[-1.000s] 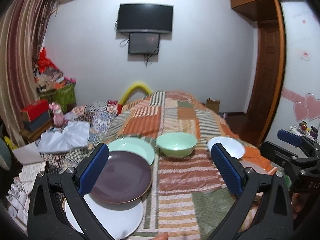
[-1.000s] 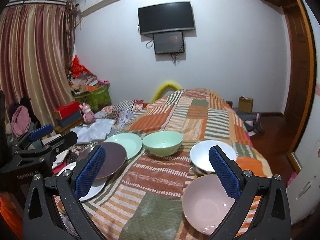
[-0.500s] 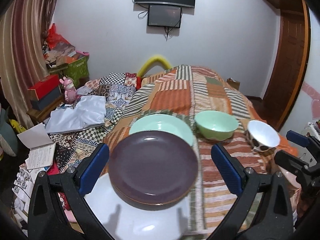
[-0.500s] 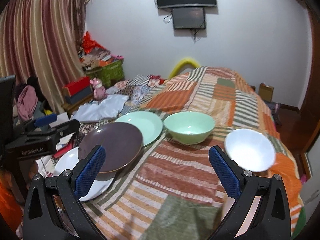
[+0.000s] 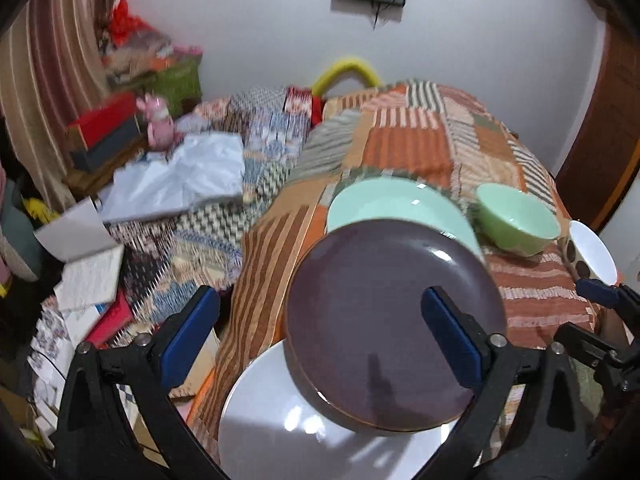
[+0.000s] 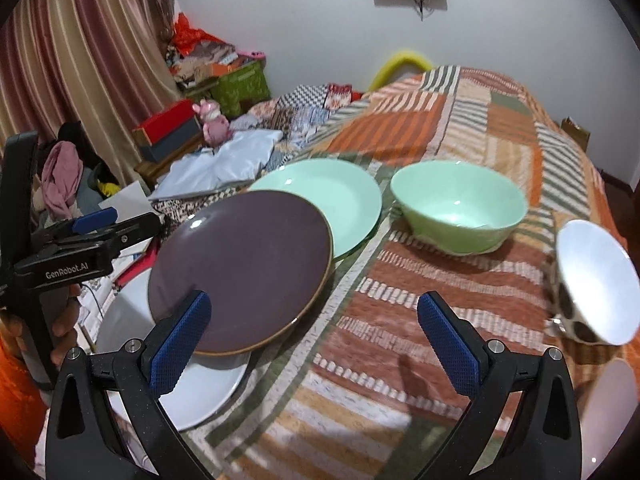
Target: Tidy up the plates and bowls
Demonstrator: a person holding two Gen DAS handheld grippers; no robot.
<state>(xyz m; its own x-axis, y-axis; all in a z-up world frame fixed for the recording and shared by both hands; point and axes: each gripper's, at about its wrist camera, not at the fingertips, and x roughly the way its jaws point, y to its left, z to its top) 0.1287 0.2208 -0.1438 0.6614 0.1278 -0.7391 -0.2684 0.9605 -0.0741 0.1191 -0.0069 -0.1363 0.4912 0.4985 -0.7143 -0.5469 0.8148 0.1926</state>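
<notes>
On the patchwork bedspread [image 6: 460,120] lie overlapping plates: a white plate [image 5: 280,432] [image 6: 132,312] nearest, a purple plate [image 5: 384,304] [image 6: 244,268] resting on it, and a mint plate [image 5: 392,204] [image 6: 340,196] behind. A mint bowl [image 5: 516,220] [image 6: 456,204] stands to their right, then a white bowl [image 5: 592,252] [image 6: 592,280] with dark spots outside. My left gripper [image 5: 320,340] is open over the near left edge of the purple plate. My right gripper [image 6: 316,340] is open above the bedspread right of the plates. Both are empty.
Left of the bed lie a white cloth [image 5: 176,176], papers [image 5: 88,276], a red box [image 6: 168,120] and a pink toy [image 6: 214,120]. A pale pink plate [image 6: 612,412] shows at the right edge of the right wrist view. A wooden door [image 5: 604,128] stands at the right.
Both grippers have come forward and lower toward the dishes, which now look much larger. The left gripper has shifted left, so the purple plate sits to its right. Both stay open.
</notes>
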